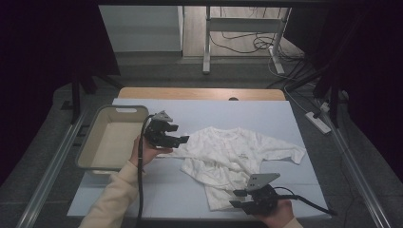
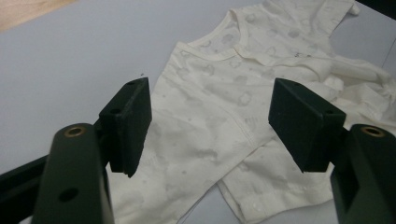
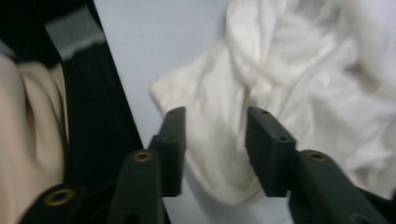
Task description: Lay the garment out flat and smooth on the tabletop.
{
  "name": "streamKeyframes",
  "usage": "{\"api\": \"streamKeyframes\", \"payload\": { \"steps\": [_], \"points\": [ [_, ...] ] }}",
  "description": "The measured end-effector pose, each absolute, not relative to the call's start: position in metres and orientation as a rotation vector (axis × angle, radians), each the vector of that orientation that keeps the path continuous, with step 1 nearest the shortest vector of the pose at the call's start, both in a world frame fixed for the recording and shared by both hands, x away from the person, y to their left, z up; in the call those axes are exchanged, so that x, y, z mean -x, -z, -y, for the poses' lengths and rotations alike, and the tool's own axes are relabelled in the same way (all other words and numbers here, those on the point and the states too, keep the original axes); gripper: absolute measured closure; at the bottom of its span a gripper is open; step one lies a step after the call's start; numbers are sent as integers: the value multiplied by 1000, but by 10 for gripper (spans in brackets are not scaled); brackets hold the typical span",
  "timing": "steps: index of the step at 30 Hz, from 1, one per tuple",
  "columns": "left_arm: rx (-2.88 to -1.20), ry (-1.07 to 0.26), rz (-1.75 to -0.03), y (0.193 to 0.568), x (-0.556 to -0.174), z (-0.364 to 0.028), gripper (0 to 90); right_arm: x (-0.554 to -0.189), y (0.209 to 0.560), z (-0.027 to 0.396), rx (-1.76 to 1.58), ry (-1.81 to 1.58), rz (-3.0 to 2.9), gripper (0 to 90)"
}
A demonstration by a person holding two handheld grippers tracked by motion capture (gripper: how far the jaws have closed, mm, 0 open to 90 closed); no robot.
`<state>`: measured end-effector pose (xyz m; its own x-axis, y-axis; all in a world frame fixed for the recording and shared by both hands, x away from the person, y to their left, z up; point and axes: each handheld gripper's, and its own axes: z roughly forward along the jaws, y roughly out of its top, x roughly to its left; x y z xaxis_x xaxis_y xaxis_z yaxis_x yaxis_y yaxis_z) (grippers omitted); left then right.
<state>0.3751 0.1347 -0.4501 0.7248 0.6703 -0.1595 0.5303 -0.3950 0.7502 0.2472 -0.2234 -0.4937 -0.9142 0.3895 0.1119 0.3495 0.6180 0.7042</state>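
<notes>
Nearest the person, the right tongs (image 1: 239,198) sit low at the front edge of the counter (image 1: 157,190), jaws parted with the bunched hem of the white shirt (image 1: 228,159) lying between them; in the right gripper view the pads (image 3: 173,144) stand off the cloth on both sides, so nothing is pinched there. That placement, at the lower corner of the garment, suits taking a fresh hold on the hem, probably to pull it straight or begin a fold. A little farther in, the shirt lies crumpled across the middle of the pale blue counter, collar toward the left, one sleeve stretched out toward the right. At its left edge the left tongs (image 1: 178,133) hover with jaws wide apart and nothing between them, aimed at the shoulder and neckline seen in the left gripper view, likely poised to take the opposite corner. Beyond the left hand (image 1: 148,153) a beige bin (image 1: 90,142) stands at the counter's left side, perhaps meant to receive the shirt.
</notes>
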Motion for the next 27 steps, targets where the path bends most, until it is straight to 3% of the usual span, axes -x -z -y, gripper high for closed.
{"api": "streamKeyframes", "payload": {
  "steps": [12,27],
  "points": [
    [-2087,-214,-905,451,-375,-133,306,-257,493,216,-675,-1289,-2616,375],
    [-2086,-227,-902,449,-374,-134,307,-269,507,170,-566,-1205,-2672,359]
  ]
}}
